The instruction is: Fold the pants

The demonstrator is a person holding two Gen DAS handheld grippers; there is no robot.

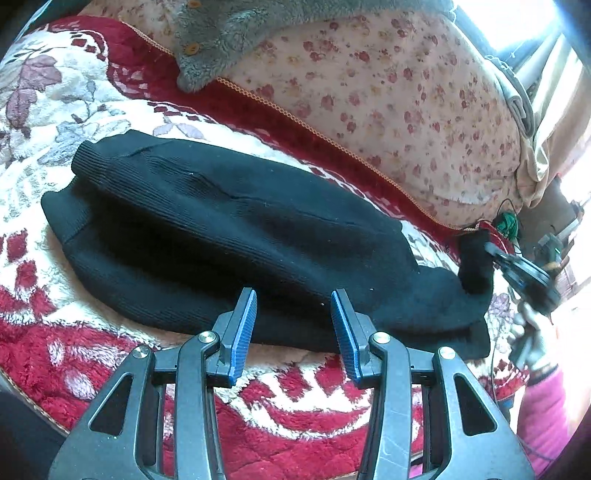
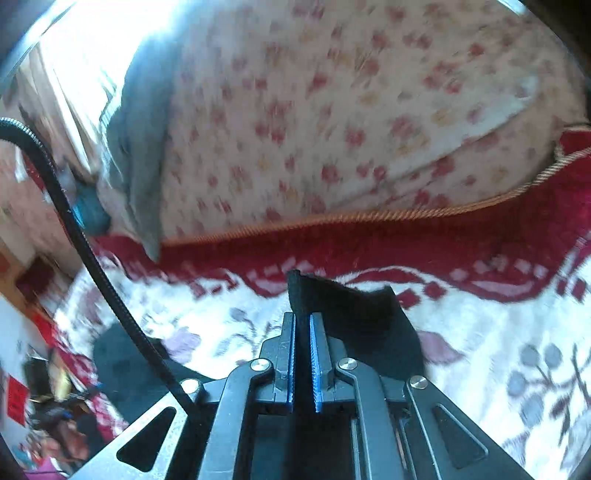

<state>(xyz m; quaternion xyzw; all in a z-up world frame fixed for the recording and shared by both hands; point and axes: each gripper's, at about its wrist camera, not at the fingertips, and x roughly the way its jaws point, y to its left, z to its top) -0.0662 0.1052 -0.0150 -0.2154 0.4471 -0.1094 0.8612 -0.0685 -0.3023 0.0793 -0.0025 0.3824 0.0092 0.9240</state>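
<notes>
Black ribbed pants [image 1: 236, 236] lie doubled; one corner lifted.

A plush red and cream blanket with a floral pattern [image 1: 48, 110] is spread as the main surface, and its deep red border [image 2: 443, 236] is seen along its far side. Directly beyond that border, a bulky cream quilt printed with small red flowers [image 1: 388, 92] is heaped, edged by an orange braided trim [image 1: 295, 118]. A fuzzy grey garment with round tan buttons [image 1: 221, 33] is draped over the quilt's top. To the right of the quilt, strong daylight from a bright window [image 1: 517, 18] is admitted, and a beige curtain [image 1: 554, 122] is hung beside it.
</notes>
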